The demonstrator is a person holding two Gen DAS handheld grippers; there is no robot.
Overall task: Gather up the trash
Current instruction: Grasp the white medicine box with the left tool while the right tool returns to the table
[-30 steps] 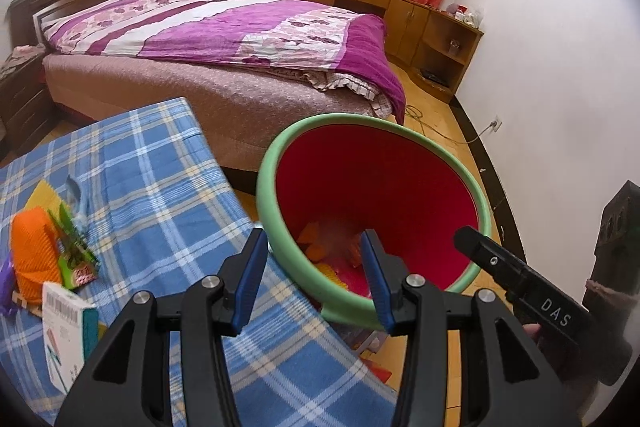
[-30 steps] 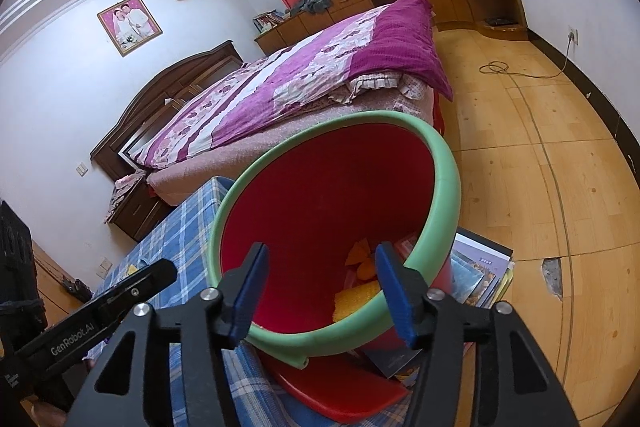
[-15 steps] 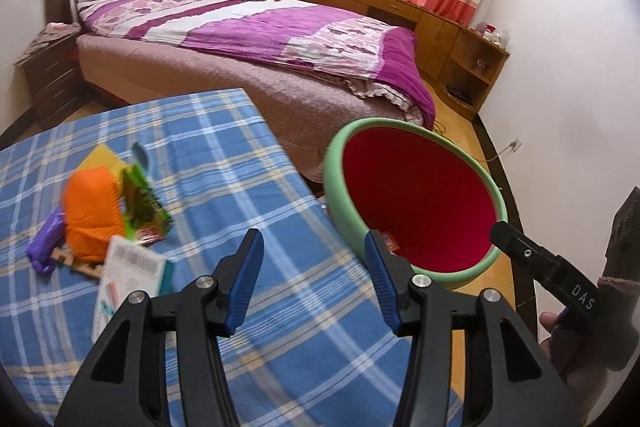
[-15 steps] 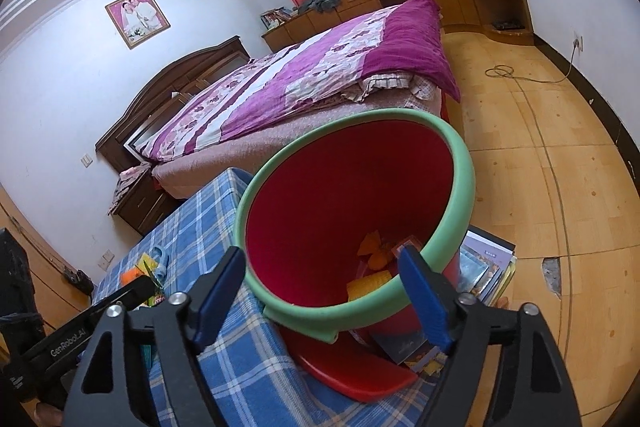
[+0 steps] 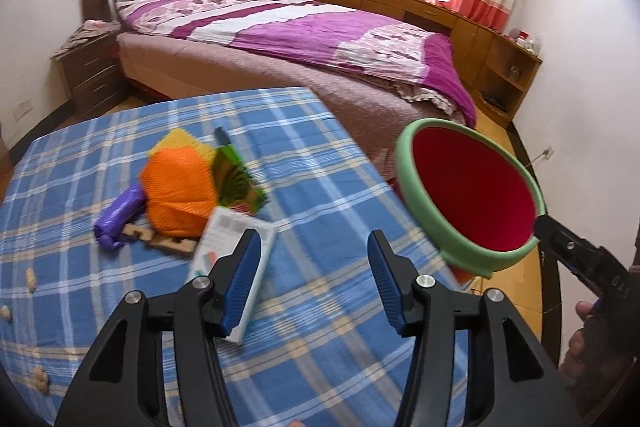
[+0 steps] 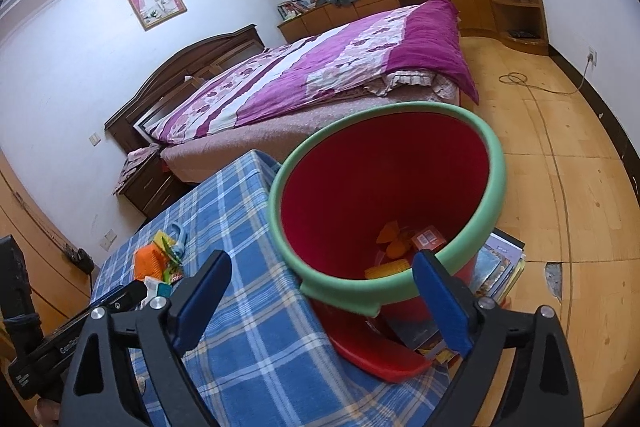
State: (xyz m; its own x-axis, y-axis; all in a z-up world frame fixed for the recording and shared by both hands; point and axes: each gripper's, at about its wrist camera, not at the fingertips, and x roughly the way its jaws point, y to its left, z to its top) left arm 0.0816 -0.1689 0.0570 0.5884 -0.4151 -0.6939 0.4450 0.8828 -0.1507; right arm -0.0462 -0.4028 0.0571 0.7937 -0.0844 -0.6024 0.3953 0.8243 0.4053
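- Left wrist view: left gripper (image 5: pixel 314 277) partly spread and empty, jaws just widening, over bare checked tablecloth (image 5: pixel 320 327).
- Trash pile at 10 o'clock: orange wrapper (image 5: pixel 180 187), purple wrapper (image 5: pixel 118 213), green packet (image 5: pixel 236 179), white carton (image 5: pixel 230 259) touching the left pad.
- Table edge running toward 2 o'clock; red bin (image 5: pixel 472 195) just past it.
- Right wrist view: right gripper (image 6: pixel 320 301) wide and empty, jaws just opening, astride the table edge.
- Bin (image 6: pixel 384 203) at 12 o'clock on the floor, scraps inside; open wooden floor (image 6: pixel 560 187) from 1 to 3 o'clock.
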